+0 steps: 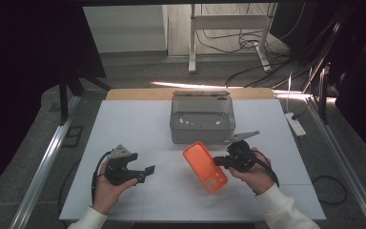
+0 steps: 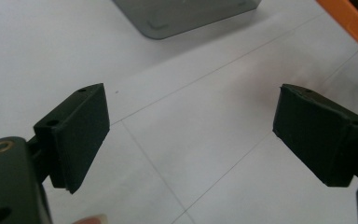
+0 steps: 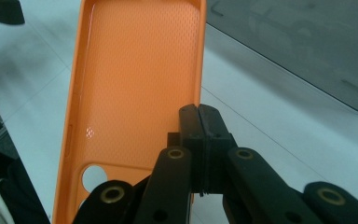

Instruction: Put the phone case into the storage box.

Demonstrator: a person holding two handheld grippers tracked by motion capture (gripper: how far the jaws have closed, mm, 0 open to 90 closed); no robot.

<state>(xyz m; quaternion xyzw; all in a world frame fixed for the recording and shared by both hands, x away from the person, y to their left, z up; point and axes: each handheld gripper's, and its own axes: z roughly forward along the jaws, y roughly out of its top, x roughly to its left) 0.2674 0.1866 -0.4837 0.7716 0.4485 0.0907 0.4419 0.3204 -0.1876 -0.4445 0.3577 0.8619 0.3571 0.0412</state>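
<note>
An orange phone case (image 1: 205, 166) hangs above the white table, held by one long edge in my right gripper (image 1: 219, 162). In the right gripper view the case (image 3: 135, 84) shows its hollow inside with a camera cut-out, and my right gripper (image 3: 199, 112) is shut on its side wall. To the left, my left gripper (image 1: 145, 172) rests low over the table with its jaws wide apart. In the left gripper view my left gripper (image 2: 191, 130) has bare table between its pads (image 2: 81, 135), and the case's orange edge (image 2: 352, 23) crosses the top right corner.
A grey translucent box (image 1: 201, 117) stands at the back middle of the white table (image 1: 138, 124); its corner (image 2: 186, 16) lies ahead of the left gripper. A power strip (image 1: 295, 125) lies off the table's right edge. A wooden strip (image 1: 128, 93) runs along the far edge.
</note>
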